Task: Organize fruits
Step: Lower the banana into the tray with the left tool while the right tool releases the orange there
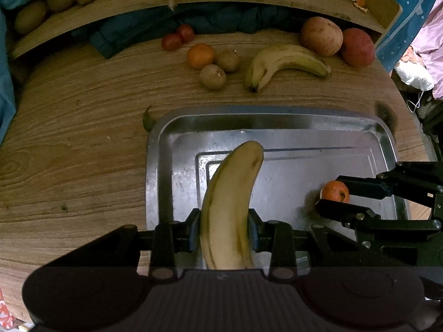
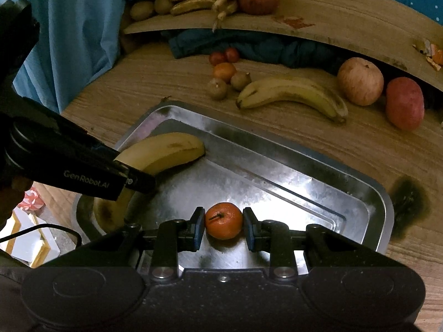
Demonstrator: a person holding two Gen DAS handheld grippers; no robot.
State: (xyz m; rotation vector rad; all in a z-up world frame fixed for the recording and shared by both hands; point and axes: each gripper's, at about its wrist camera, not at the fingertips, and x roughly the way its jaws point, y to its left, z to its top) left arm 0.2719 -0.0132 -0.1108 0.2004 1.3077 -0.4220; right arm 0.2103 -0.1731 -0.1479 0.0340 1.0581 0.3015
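The left gripper (image 1: 224, 229) has its jaws pinching a banana (image 1: 231, 207) across its middle, over the left part of a metal tray (image 1: 155, 144) that sits on the wooden desk (image 1: 69, 152). In the right wrist view the banana's tip reaches into the tray's upper left. The right gripper (image 2: 223, 228) has its jaws set around a small orange (image 2: 223, 220) in the lower centre of the frame, over the tray floor — the pads sit at its sides, though whether they press it is hard to tell. Above the tray, on the desk, lie a second banana (image 1: 285, 62), two apples (image 1: 322, 36), another orange (image 1: 200, 56) and several small round fruits — well apart from both grippers.
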